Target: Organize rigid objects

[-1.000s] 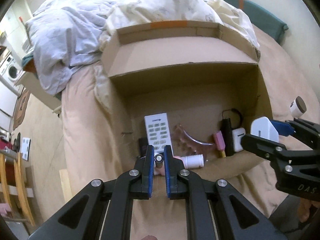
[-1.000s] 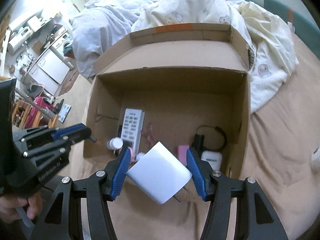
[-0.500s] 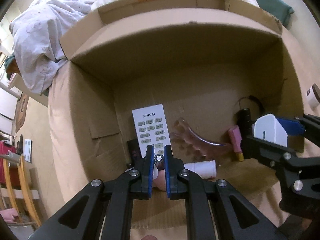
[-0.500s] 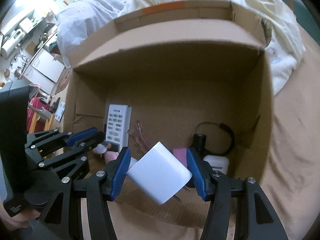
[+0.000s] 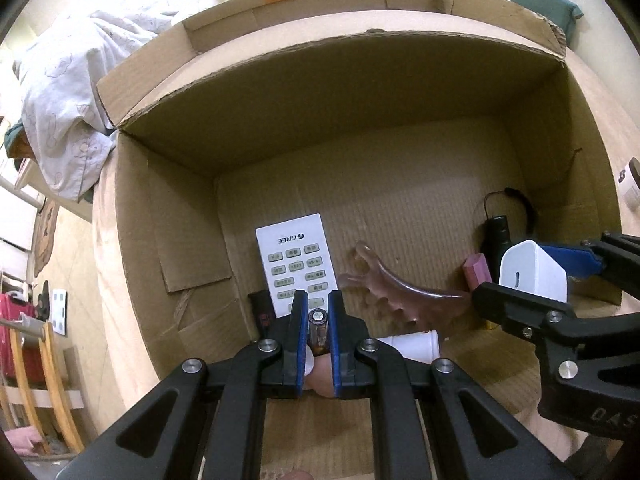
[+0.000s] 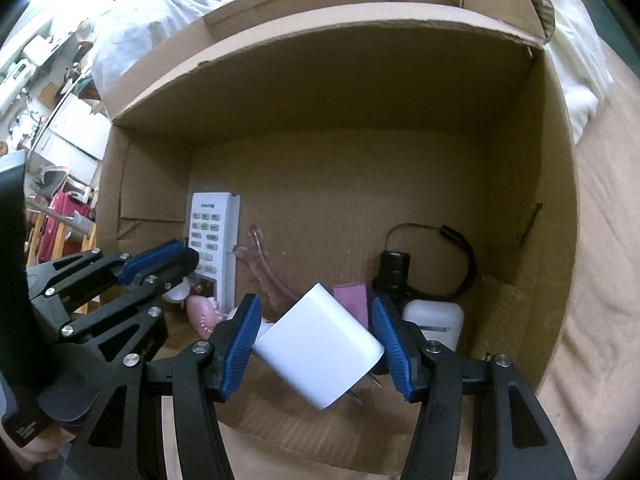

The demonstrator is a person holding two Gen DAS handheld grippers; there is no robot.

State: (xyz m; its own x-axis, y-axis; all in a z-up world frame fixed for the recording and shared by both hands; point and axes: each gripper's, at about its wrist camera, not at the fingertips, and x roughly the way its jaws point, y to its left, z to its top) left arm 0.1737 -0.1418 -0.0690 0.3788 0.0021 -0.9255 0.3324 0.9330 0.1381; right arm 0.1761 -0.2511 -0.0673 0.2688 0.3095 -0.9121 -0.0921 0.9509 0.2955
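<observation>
An open cardboard box [image 5: 360,92] lies on a bed. My left gripper [image 5: 318,312] is shut on a small brown tube with a silver cap [image 5: 317,326], just above the box's near left floor by the white remote [image 5: 296,264]. My right gripper [image 6: 316,320] is shut on a white wall charger [image 6: 320,344], held tilted over the near middle of the box [image 6: 340,112]. The charger [image 5: 534,276] also shows in the left wrist view, and the left gripper [image 6: 176,258] shows in the right wrist view.
On the box floor lie a pink comb [image 5: 396,292], a white bottle [image 5: 416,344], a pink bar [image 5: 476,274], a black flashlight with a strap [image 6: 394,268], a white earbud case [image 6: 434,316] and a pink toy [image 6: 202,312]. Bedding [image 5: 68,92] lies behind.
Both grippers have moved forward and down into the box, each still holding its object. The box now fills both views.
</observation>
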